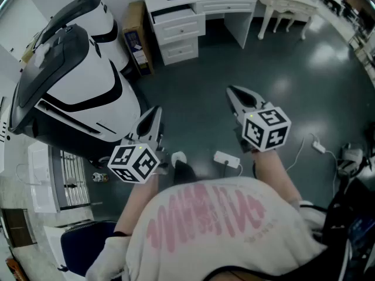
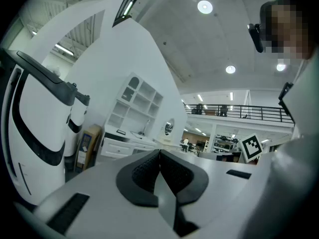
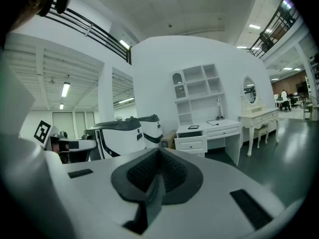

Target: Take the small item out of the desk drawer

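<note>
The white desk [image 1: 225,4] stands far across the dark floor, at the top of the head view. Its drawer stack [image 1: 177,33] is on its left side, and the top drawer [image 1: 173,13] looks pulled out a little. No small item shows inside it from here. My left gripper [image 1: 156,111] and right gripper [image 1: 232,91] hover side by side over the floor, well short of the desk. Both are shut with nothing between the pads. The right gripper view has the desk [image 3: 207,132] beyond the shut right gripper [image 3: 158,151]. The left gripper [image 2: 160,153] faces the desk [image 2: 122,143] too.
A large white and black machine [image 1: 76,81] fills the left side, close to my left gripper. A cardboard box [image 1: 136,37] leans beside the drawer stack. A white dressing table [image 1: 287,4] stands right of the desk. A power strip [image 1: 226,160] and cables lie on the floor near the person's feet.
</note>
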`<state>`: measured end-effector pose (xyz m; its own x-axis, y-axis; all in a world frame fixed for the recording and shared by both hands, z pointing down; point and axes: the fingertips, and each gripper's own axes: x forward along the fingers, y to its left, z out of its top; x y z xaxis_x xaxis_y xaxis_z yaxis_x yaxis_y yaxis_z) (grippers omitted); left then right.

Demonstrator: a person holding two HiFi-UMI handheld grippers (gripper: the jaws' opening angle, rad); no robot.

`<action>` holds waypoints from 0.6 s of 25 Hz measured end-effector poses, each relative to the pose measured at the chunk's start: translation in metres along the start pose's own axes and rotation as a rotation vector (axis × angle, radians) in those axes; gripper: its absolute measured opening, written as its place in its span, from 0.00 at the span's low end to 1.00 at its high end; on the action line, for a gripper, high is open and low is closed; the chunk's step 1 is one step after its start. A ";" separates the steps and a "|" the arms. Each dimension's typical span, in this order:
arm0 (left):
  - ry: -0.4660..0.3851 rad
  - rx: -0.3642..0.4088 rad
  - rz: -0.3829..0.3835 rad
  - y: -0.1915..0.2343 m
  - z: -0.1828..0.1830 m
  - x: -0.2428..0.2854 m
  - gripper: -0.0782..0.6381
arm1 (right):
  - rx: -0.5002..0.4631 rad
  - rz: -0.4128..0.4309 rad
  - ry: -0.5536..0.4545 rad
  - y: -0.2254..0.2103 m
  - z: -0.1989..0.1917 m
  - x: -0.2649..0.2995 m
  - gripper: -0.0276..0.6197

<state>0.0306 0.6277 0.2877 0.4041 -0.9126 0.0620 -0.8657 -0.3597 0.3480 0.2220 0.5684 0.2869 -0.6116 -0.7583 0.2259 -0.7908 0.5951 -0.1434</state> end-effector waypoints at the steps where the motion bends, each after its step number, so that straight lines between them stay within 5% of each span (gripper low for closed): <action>1: -0.001 -0.001 0.001 0.000 0.000 0.000 0.15 | -0.002 0.000 0.000 0.000 0.001 -0.001 0.07; 15: 0.008 -0.039 0.005 0.016 -0.004 0.028 0.15 | 0.108 0.032 -0.001 -0.028 -0.008 0.029 0.07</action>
<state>0.0287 0.5973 0.2989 0.4021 -0.9128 0.0710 -0.8558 -0.3472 0.3835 0.2266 0.5312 0.3048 -0.6363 -0.7397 0.2190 -0.7692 0.5867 -0.2531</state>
